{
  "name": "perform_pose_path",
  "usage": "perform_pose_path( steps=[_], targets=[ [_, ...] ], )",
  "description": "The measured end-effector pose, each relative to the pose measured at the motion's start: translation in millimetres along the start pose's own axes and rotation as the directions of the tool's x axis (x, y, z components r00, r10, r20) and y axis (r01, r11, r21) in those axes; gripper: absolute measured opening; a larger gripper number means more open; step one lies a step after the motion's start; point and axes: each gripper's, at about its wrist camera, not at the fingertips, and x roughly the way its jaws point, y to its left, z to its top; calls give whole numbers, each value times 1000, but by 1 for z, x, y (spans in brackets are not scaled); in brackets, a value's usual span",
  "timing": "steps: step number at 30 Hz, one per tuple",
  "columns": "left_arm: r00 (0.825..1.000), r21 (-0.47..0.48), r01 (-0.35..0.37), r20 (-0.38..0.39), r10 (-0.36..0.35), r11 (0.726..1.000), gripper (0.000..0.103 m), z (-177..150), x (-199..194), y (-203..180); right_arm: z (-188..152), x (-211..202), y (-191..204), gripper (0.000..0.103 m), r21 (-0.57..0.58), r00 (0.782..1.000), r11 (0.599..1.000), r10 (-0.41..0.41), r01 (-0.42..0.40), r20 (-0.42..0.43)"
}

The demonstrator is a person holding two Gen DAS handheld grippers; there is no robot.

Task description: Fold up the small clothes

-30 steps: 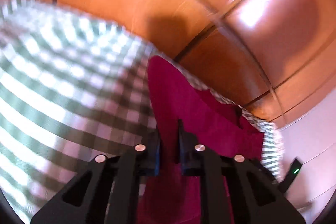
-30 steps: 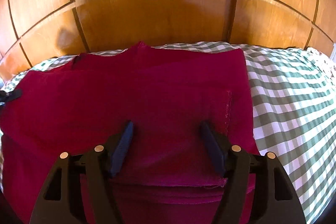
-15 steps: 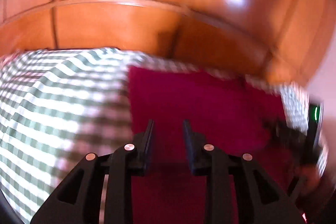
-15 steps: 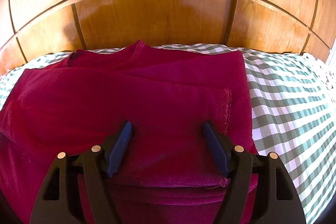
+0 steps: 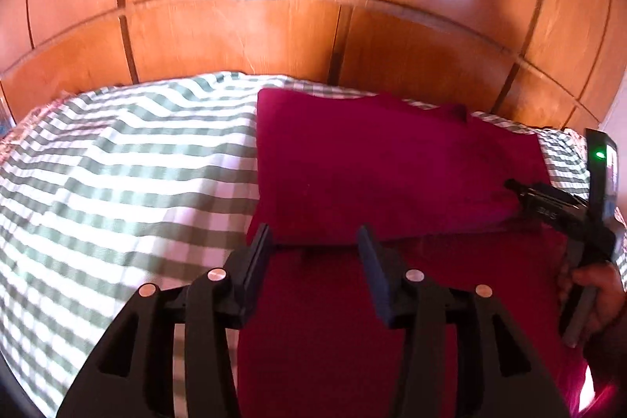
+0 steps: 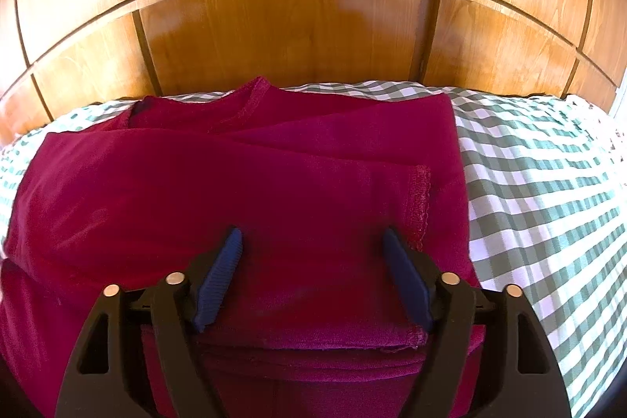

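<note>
We had the green-check bedsheet (image 5: 117, 183) bare on the left, w/ the red top (image 5: 372, 175) laid flat by the wooden headboard (image 5: 235, 38) so each fold had firm support. Our left hand-held gripper (image 5: 313, 241) sat at the folded edge, jaws apart, gripping nothing, prob. lining up the next pinch. Across the top, the sleeve hem (image 6: 419, 206) lay folded inward. Our right hand-held gripper (image 6: 313, 245) hovered over the near layers, jaws wide apart, empty, prob. to press or re-grip.
</note>
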Motion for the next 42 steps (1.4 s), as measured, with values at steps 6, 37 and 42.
perform_pose_path(
  steps=[6,37,42],
  targets=[
    [1000,8,-1,29,1,1000,49,-11,-28,11,-7,-27,7,94,1,1000,1000,-9,9,8],
    [960,-5,216,-179,-213,976,50,-138,-91,64,-205,-186,-118,82,292,965,949,182,-122,-190],
    [920,39,312,-260,-292,949,36,-163,-104,59,-231,-204,-99,32,255,948,956,208,-144,-241]
  ],
)
